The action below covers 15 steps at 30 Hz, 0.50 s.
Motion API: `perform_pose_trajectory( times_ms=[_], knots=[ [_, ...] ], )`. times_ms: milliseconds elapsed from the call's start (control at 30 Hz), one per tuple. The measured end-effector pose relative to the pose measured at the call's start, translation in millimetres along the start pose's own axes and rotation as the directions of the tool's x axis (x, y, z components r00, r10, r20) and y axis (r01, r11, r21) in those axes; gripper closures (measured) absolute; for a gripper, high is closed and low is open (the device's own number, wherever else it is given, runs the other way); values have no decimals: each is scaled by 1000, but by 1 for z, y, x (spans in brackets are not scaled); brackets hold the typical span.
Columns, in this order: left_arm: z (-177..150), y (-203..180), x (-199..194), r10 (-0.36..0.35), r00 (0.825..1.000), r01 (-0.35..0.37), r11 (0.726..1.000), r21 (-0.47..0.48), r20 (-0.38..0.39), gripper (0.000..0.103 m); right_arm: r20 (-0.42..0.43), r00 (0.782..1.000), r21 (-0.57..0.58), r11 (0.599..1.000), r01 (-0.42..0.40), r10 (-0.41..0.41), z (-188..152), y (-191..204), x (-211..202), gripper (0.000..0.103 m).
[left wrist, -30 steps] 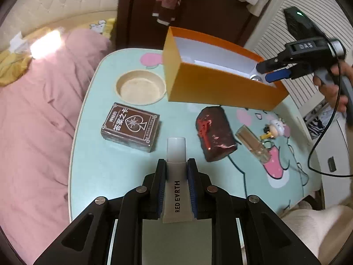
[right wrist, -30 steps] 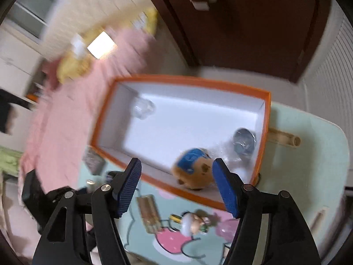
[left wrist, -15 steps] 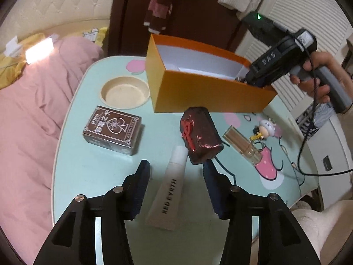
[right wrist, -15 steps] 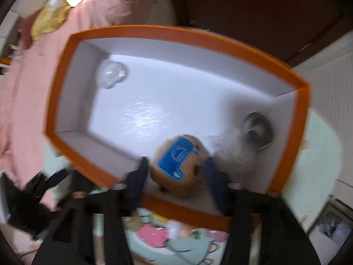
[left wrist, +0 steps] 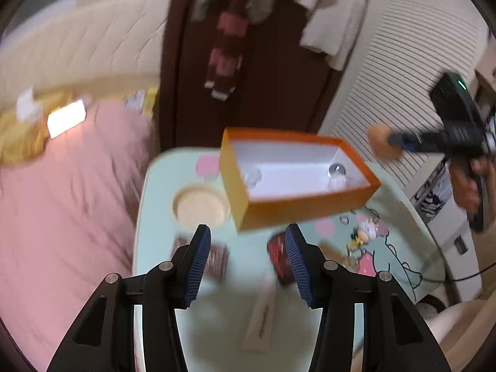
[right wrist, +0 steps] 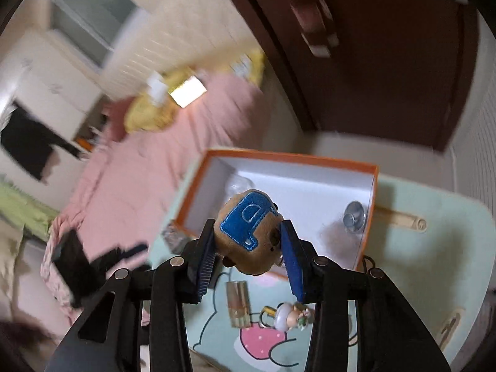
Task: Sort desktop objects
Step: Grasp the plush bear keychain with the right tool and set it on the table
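My right gripper (right wrist: 248, 248) is shut on a brown plush toy (right wrist: 248, 235) with a blue patch, held above the near edge of the orange box (right wrist: 369, 210). The box holds two clear round items and shows in the left wrist view (left wrist: 297, 214). My left gripper (left wrist: 248, 263) is open and empty, raised above the table. Below it lie a white tube (left wrist: 263, 310), a dark red packet (left wrist: 279, 257) and a brown card box (left wrist: 217, 260), all blurred. The right gripper with the toy (left wrist: 384, 145) shows at the right.
A mint-green table (left wrist: 155, 248) with a round cup recess (left wrist: 201, 207) bears a glass bottle (right wrist: 237, 303) and a small figurine keychain (right wrist: 288, 313). A pink bed (left wrist: 62, 217) lies to the left. A dark door and hanging clothes stand behind.
My left gripper let go of the white tube and rose away from the table. My right gripper closed on the plush toy inside the box and lifted it out.
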State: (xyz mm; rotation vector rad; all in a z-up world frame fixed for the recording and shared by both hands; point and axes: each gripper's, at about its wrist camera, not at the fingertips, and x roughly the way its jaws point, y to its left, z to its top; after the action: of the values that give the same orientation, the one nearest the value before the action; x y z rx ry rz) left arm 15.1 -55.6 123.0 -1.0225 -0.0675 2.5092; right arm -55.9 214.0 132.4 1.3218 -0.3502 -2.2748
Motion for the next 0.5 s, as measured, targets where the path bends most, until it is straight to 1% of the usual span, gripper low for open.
perform_pose_trajectory(
  times_ms=[67, 133, 167, 200, 267, 300, 367, 433, 500],
  knots=[
    [23, -10, 7, -27, 1000, 27, 999, 43, -4, 54, 66, 998, -48, 999, -5, 8, -27, 7, -14, 61],
    [48, -23, 25, -81, 995, 85, 995, 53, -62, 54, 69, 997, -52, 999, -16, 20, -54, 11, -12, 61],
    [59, -31, 36, -119, 988, 123, 991, 43, -99, 54, 55, 998, -52, 998, -21, 24, -66, 10, -7, 60],
    [70, -40, 50, -162, 977, 167, 985, 30, -135, 54, 48, 999, -56, 998, -17, 20, -81, 10, 0, 60],
    [88, -63, 81, -224, 954, 235, 972, 28, -200, 54, 47, 999, -83, 996, 27, -23, -107, 15, 13, 60],
    [92, -73, 94, -226, 949, 241, 969, 46, -221, 54, 52, 997, -102, 993, 58, -53, -118, 17, 16, 61],
    [98, -99, 130, -190, 940, 227, 968, 103, -283, 54, 83, 989, -144, 981, 130, -119, -133, 19, 18, 60],
    [99, -118, 159, -165, 928, 220, 966, 135, -334, 54, 95, 987, -157, 977, 145, -131, -143, 11, 19, 59],
    [96, -133, 188, -147, 909, 220, 964, 150, -389, 54, 103, 984, -154, 975, 159, -144, -150, 4, 20, 58]
  ],
)
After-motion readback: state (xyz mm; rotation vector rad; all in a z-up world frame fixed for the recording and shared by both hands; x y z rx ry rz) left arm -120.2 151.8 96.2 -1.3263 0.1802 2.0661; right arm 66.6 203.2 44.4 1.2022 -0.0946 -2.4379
